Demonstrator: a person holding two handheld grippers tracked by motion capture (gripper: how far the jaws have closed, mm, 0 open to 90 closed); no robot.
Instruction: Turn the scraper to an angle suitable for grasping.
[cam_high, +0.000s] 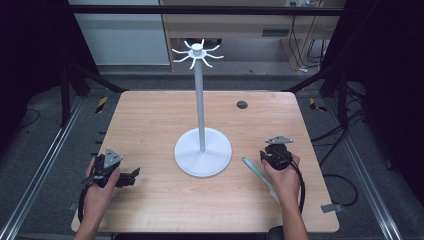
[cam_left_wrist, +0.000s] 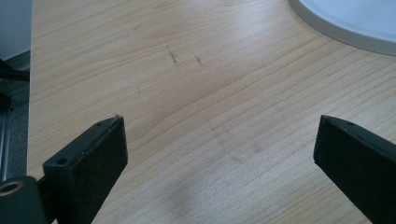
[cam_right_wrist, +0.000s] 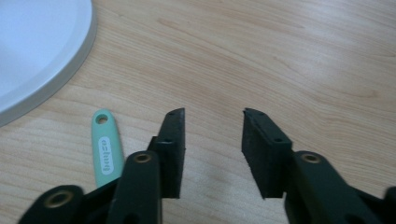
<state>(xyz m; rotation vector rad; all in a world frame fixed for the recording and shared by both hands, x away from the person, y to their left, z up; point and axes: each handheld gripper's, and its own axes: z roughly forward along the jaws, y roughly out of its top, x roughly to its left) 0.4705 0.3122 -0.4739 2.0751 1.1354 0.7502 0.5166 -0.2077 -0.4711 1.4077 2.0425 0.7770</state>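
Observation:
A white stand (cam_high: 200, 95) rises from a round base (cam_high: 190, 160) at the table's middle, with several curved hooks (cam_high: 197, 52) at its top. A mint green handle (cam_high: 255, 169) (cam_right_wrist: 106, 149) with a hole at its end lies flat on the wood just right of the base. My right gripper (cam_high: 272, 150) (cam_right_wrist: 212, 116) rests beside that handle, to its right, jaws apart with nothing between them. My left gripper (cam_high: 134, 174) (cam_left_wrist: 219, 126) lies low at the front left, jaws wide apart over bare wood, pointing toward the base edge (cam_left_wrist: 345, 28).
The wooden table (cam_high: 150, 120) has a dark round grommet (cam_high: 242, 104) near its far right. Metal rails run along both sides on the floor, and cables (cam_high: 345, 180) trail off the right edge.

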